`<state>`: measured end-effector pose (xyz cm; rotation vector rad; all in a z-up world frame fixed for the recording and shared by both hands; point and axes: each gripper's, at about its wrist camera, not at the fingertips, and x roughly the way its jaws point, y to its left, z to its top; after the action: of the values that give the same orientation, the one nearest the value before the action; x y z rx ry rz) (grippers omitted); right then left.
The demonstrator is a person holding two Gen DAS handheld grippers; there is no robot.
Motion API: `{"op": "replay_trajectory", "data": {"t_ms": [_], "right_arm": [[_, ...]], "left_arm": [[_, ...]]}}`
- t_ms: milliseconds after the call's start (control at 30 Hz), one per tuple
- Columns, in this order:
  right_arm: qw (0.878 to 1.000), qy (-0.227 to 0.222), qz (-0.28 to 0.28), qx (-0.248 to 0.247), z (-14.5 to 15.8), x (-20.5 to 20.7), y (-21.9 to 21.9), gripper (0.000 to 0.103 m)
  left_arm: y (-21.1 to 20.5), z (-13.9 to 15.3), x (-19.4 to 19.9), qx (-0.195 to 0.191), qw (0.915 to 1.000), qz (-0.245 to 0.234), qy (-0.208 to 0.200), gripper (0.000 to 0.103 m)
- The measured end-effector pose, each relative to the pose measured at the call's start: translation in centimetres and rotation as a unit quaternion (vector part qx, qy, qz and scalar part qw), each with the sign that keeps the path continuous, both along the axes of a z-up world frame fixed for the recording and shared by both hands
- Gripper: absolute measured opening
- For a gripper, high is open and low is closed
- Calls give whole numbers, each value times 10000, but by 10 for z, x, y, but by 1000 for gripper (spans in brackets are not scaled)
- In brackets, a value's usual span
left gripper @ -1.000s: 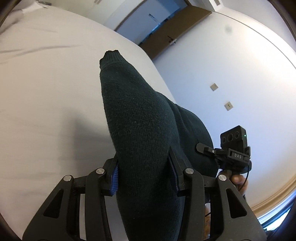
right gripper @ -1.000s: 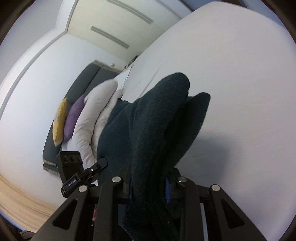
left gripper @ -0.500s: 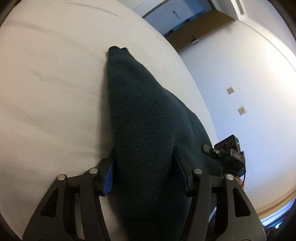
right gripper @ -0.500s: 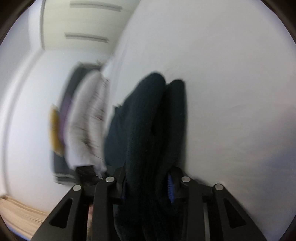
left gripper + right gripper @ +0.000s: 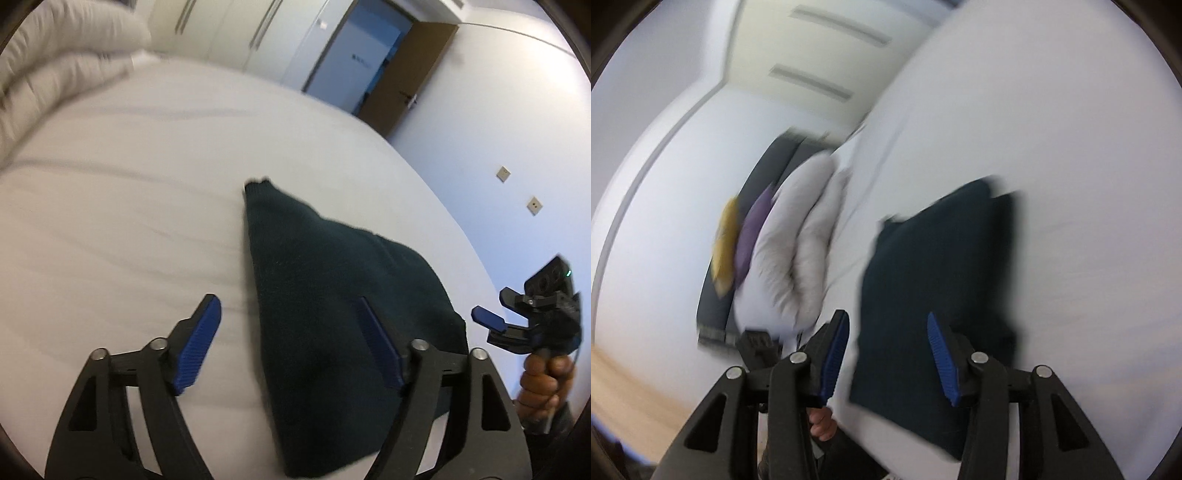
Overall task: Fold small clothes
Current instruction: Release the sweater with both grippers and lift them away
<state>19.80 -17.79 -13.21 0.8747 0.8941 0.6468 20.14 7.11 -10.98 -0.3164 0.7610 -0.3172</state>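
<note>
- Here, from the left wrist we see the dark green knitted garment (image 5: pixel 332 314) lying folded on the white bed (image 5: pixel 129 221), its narrow cuff end pointing toward the middle of the mattress and its broad end at the near edge
- The left gripper (image 5: pixel 291 347) has just been opening; its jaws stand wide, the left pad over bare sheet, the right pad over the knit, neither pressing it
- Only this view shows the open brown door (image 5: pixel 402 74), the two wall plates (image 5: pixel 517 188) and the right gripper (image 5: pixel 524 317) off the bed's right edge, gripped by a hand (image 5: pixel 543 384)
- From the right wrist, blurred, we see the same garment (image 5: pixel 934 295) between that gripper's (image 5: pixel 886 354) blue pads, which have just been opening and stand clear of the cloth
- Only this view shows the yellow cushion (image 5: pixel 726 251), the purple cushion (image 5: pixel 753 236) and the dark headboard (image 5: pixel 768 166)
- The sheet beyond and to the left of the cuff lies open up to the bunched white duvet (image 5: pixel 62 62) at the far left corner
- In the right wrist view the left gripper's body (image 5: pixel 757 343) sits just beside the near edge
</note>
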Motion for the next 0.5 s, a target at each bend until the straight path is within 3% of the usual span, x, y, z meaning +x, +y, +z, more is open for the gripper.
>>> {"op": "replay_trajectory", "data": {"t_ms": [67,167,233,267,300,367,500], "right_arm": [[9989,-126,441,-30,-1,0,27,48],[9978,200,549,-316,-24,10,49,48],[9983,523,208,-150,-57,13,30,36],[9970,703,3,321,-77,14,13,14],[9909,952,-203,931,-99,15,-3,0],[9753,1157,-437,1830,-129,7,-23,0],[9881,895,-381,1192,-115,4,-15,0]], "left_arm": [[-7,11,-20,224,9994,50,-263,78],[-26,25,-49,523,9970,6,-576,83],[-16,33,-67,576,9953,-45,-775,87],[-18,39,-77,651,9938,-27,-900,91],[-20,46,-87,759,9914,25,-1064,98],[2,58,-110,906,9859,121,-1400,101],[2,84,-137,1081,9750,382,-1905,103]]}}
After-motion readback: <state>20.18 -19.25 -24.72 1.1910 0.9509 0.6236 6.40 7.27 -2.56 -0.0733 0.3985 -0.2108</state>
